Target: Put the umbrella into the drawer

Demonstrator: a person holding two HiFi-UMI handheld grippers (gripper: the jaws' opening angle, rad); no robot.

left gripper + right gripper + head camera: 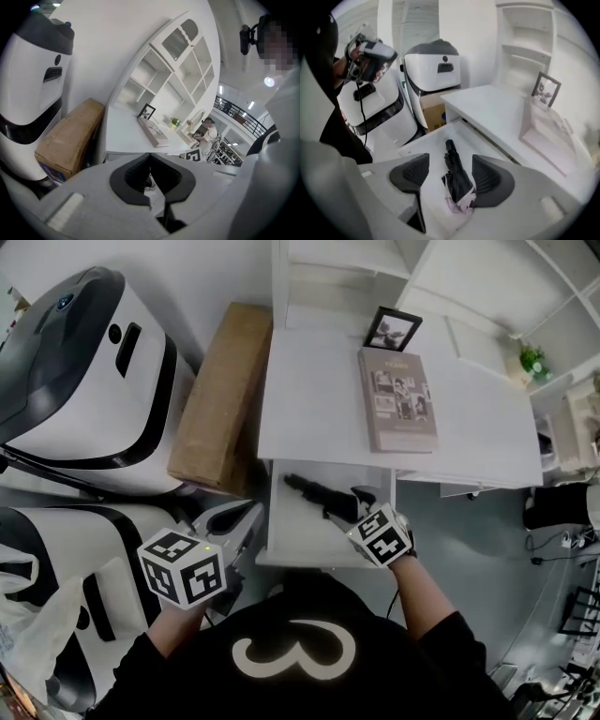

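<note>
One umbrella (323,493), black and folded, lies on the floor of the open drawer (284,526), its long axis running from far left to near right. Its near end sits between the jaws of the right gripper (451,177), which stand apart on both sides of it. The cloth seems to brush one pad, but we see no clamping. So the right hand is much the nearer one. The left gripper (150,158) hangs left of the drawer front, jaws together on nothing. We judge that only pushing the drawer in remains. Above it is the white desk (309,409) with a book (397,401) and a photo frame (393,329) — a cardboard box (217,399) and white machines (84,381) stand at the left.
</note>
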